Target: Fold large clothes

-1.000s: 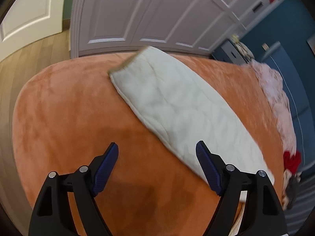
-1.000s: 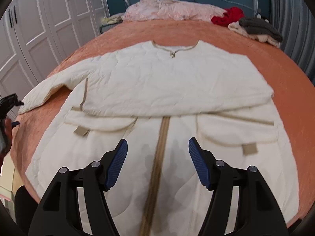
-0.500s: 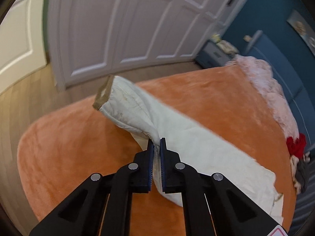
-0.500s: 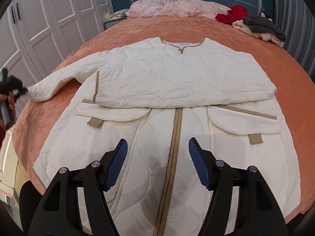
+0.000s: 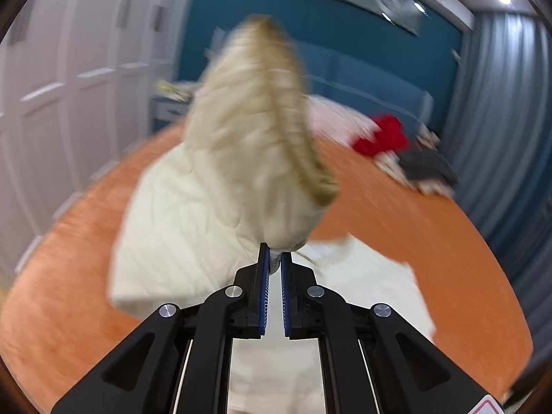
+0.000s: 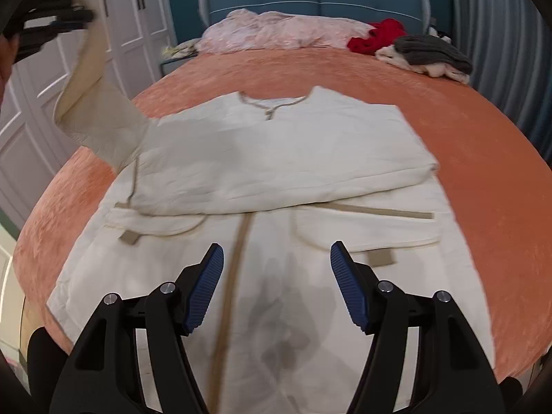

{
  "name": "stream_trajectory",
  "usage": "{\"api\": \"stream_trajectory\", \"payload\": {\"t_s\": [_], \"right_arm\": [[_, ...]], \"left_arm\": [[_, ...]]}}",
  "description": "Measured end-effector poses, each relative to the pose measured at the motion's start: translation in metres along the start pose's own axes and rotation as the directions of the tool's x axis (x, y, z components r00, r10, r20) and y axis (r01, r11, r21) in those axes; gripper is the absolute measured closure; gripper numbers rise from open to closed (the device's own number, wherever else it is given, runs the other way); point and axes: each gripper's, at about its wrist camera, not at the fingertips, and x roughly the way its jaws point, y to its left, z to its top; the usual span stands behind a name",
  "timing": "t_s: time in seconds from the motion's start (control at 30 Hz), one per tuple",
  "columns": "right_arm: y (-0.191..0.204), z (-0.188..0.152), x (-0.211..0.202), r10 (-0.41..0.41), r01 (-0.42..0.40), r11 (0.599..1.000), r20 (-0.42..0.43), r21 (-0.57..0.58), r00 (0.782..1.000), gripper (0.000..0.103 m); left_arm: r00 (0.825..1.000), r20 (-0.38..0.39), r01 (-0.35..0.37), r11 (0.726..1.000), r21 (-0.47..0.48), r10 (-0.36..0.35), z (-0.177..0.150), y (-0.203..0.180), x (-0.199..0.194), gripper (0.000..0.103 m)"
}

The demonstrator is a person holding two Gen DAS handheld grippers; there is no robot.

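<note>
A cream quilted jacket with tan trim lies front-up on the orange bedspread, its right sleeve folded across the chest. My left gripper is shut on the jacket's left sleeve, which it holds lifted and blurred above the bed, tan cuff uppermost. In the right wrist view the left gripper shows at the top left, with the raised sleeve hanging from it. My right gripper hovers open over the jacket's lower front near the tan zipper band, holding nothing.
At the head of the bed lie a pink cover, a red garment and a grey and cream pile. White wardrobe doors stand to the left, grey curtains to the right.
The left gripper closed on the sleeve lying on the bed, then swung it up and toward the jacket's body. The right gripper crept slightly forward, still open.
</note>
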Motion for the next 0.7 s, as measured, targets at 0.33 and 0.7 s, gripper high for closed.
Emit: {"api": "stream_trajectory", "payload": {"t_s": [0.33, 0.7], "right_arm": [[-0.074, -0.001, 0.006, -0.038, 0.039, 0.990, -0.015, 0.134, 0.999, 0.041], [-0.118, 0.051, 0.054, 0.070, -0.066, 0.949, -0.001, 0.308, 0.998, 0.041]], "left_arm": [[0.939, -0.288, 0.183, 0.982, -0.034, -0.185, -0.107, -0.090, 0.084, 0.055], [0.960, -0.259, -0.004, 0.914, -0.406, -0.111, -0.102, 0.074, 0.083, 0.046]]}}
